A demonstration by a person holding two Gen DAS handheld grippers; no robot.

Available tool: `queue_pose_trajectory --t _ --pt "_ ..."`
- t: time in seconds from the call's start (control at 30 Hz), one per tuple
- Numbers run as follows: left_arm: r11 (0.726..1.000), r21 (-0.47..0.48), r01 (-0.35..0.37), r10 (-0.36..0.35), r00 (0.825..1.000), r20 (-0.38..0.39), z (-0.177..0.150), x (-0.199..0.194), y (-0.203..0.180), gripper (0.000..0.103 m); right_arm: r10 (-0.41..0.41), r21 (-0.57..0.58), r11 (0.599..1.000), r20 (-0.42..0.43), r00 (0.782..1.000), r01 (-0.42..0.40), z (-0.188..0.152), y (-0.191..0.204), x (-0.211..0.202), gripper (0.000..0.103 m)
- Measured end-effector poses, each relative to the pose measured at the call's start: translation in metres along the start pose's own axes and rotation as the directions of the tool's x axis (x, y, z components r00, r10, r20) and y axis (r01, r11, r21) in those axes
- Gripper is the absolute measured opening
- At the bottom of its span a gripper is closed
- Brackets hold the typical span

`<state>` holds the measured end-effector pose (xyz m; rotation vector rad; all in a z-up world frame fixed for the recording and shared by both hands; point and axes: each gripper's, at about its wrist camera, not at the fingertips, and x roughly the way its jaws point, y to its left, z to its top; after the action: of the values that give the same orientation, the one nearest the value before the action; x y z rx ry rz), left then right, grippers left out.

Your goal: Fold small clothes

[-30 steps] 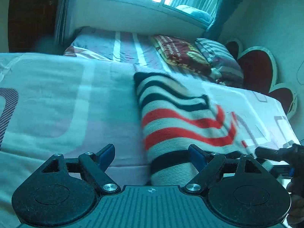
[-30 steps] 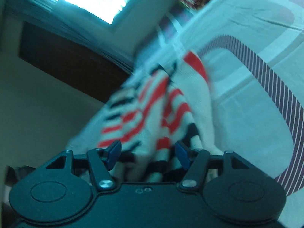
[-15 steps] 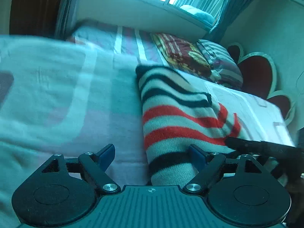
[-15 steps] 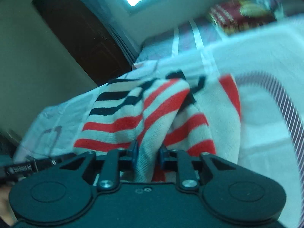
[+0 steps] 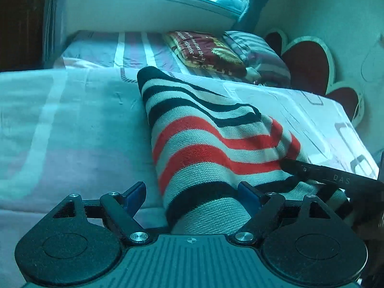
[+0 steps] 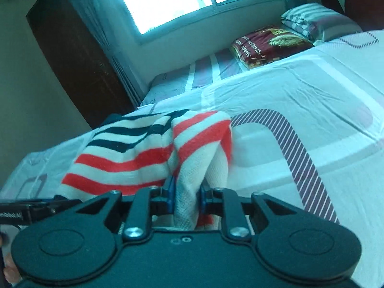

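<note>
A bed (image 5: 72, 129) with a pale patterned sheet fills both views, running away to a window (image 6: 168, 0) at the far wall, with a heart-shaped headboard (image 5: 309, 60) at the right. At the far end lie a dark red blanket (image 5: 206, 50) and, just to its right, a striped pillow (image 5: 261, 55). The task's thing, a small striped sweater (image 5: 211, 144) in black, red and cream bands, lies on the sheet near the close edge of the bed, its near end bunched and lifted. The right gripper (image 6: 184, 199) is narrow and clamped on a fold of the sweater's cream knit, which rises between its blue pads (image 6: 170, 192). The left gripper (image 5: 192, 192) stands wide with nothing pressed between its pads; the sweater's near end passes over its right finger only. In my judgement the main risk is that the right grip holds one thick wad and not a clean edge, so pulling it across could drag the whole sweater along the sheet or make a crooked, lumpy fold. The left gripper could also close on too little cloth, since it sits off to the left of the garment, and the loose knit may snag on a finger. The blanket carries pale lettering, only partly readable, something like "the". The right gripper's side shows "DAS" in the left wrist view; the label on the left gripper is too blurred to read.
</note>
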<state>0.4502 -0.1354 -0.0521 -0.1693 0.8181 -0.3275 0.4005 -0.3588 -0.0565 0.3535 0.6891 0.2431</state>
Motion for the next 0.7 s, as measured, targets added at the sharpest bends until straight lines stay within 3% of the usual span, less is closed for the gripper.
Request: queue_pose_trajectory --t 0.17,0.27,0.37,0.47,0.5,0.57,0.6,0.63,0.7 --pt "1.0 0.011 0.011 -0.011 1.0 0.007 -0.001 -0.005 0.004 0.084 0.013 -0.03 0.999 -0.029 1.0 -0.013 0.006 0.002 -0.004 0.027" --pt "0.997 -0.054 0.056 -0.053 0.997 0.061 0.004 -0.005 0.021 0.083 0.005 -0.003 1.0 0.027 1.0 -0.005 0.02 -0.01 -0.012 0.031" --pt "0.989 -0.119 0.083 -0.072 0.993 0.093 0.02 0.0 0.039 0.083 0.062 0.098 0.993 0.012 0.998 -0.063 0.038 -0.031 0.001 0.033" --pt "0.98 -0.171 0.103 -0.096 0.994 0.047 0.033 0.021 0.053 0.083 0.129 0.163 0.979 -0.022 0.991 -0.124 0.048 -0.047 0.023 0.033" --pt "0.979 -0.175 0.106 -0.106 0.994 0.012 0.035 0.03 0.056 0.083 0.124 0.136 0.984 -0.033 0.992 -0.119 0.049 -0.043 0.027 0.031" --pt "0.992 -0.113 0.052 -0.058 0.997 -0.051 0.033 0.045 0.056 0.084 0.029 -0.006 1.0 -0.017 0.999 -0.03 0.046 -0.03 0.028 0.01" --pt "0.996 -0.073 0.046 -0.049 0.998 -0.038 0.031 0.047 0.052 0.086 -0.044 -0.099 0.994 -0.033 0.998 0.041 0.04 -0.025 0.034 0.009" --pt "0.998 -0.05 0.036 -0.037 0.999 -0.035 0.029 0.049 0.047 0.088 -0.065 -0.14 0.988 -0.026 0.998 0.061 0.033 -0.026 0.038 0.008" --pt "1.0 -0.022 0.016 -0.016 0.999 -0.034 0.03 0.05 0.041 0.089 -0.061 -0.099 0.993 -0.03 0.998 0.058 0.034 -0.029 0.037 0.009"
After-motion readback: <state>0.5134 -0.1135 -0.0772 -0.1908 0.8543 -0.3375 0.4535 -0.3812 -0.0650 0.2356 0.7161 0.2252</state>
